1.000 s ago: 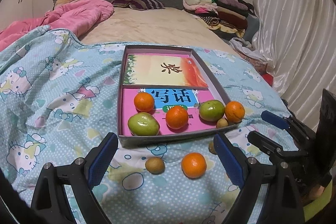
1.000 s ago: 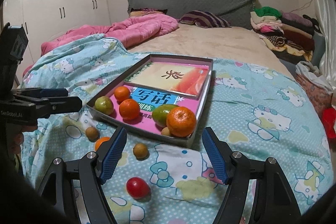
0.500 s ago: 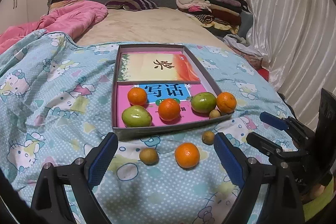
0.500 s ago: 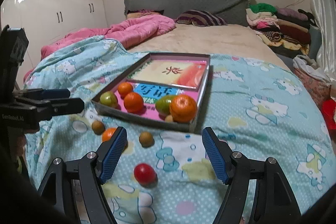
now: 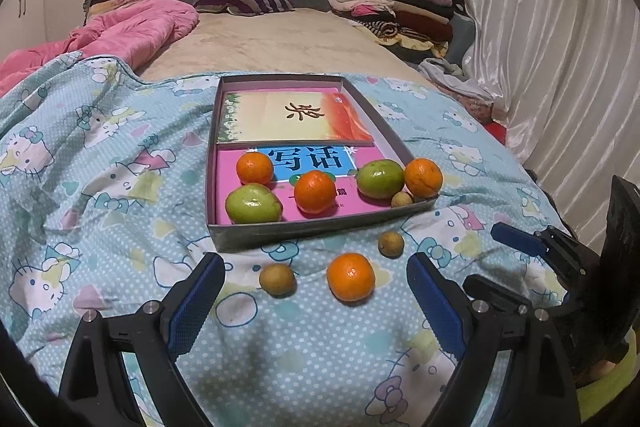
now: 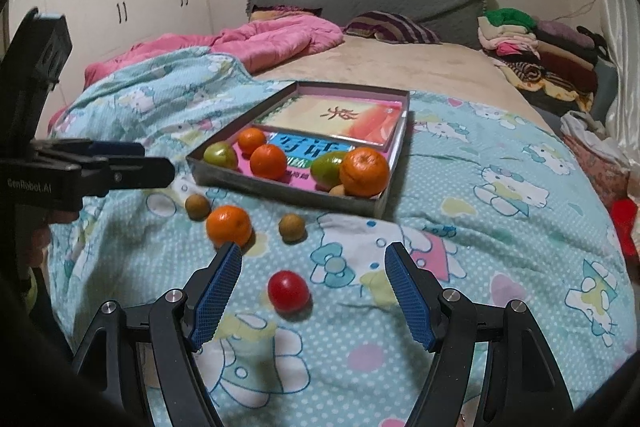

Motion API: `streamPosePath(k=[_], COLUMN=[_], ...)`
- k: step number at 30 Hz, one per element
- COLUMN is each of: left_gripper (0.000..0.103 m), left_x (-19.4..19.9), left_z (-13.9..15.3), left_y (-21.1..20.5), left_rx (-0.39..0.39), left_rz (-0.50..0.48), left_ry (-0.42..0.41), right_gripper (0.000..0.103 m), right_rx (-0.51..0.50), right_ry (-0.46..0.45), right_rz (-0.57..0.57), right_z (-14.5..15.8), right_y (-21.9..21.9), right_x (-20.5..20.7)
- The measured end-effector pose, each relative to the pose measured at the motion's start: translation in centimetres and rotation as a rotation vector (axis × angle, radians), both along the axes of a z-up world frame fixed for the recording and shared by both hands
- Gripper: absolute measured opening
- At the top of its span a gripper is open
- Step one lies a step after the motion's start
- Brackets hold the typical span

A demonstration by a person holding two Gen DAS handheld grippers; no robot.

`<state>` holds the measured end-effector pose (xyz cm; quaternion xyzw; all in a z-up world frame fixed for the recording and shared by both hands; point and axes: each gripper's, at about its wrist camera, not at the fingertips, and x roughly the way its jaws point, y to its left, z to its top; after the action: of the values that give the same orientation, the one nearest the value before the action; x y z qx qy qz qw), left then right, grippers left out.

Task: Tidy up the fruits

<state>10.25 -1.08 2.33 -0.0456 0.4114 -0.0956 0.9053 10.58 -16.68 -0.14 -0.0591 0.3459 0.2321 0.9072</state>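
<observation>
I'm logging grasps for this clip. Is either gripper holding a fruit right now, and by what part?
Nothing is held. The left gripper and right gripper are both open over the blanket, touching no fruit.

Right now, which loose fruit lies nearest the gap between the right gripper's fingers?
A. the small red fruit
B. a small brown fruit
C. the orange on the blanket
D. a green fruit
A: in the right wrist view the small red fruit lies on the blanket just ahead of the open right gripper, between its fingers' lines; the orange sits off by the left finger.
</observation>
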Motion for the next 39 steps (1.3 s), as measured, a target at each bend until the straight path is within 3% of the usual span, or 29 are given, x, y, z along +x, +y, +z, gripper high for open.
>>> streamPosePath(k=[29, 39], left_gripper=[0.091, 0.077], left_x=[-0.8, -0.6], left_z=[-3.3, -4.0], left_y=[-1.8, -2.4], left_rx=[0.027, 0.017], left_rz=[-0.1, -0.122], left_ry=[0.105, 0.12], right_gripper=[0.076, 0.053], right_rx=[-0.088, -0.123], right_ry=[0.062, 0.097], right_rz=[0.052, 0.079], right_z=[-2.7, -4.5], right_y=[1.5, 2.4], right_x=[-0.9, -0.1])
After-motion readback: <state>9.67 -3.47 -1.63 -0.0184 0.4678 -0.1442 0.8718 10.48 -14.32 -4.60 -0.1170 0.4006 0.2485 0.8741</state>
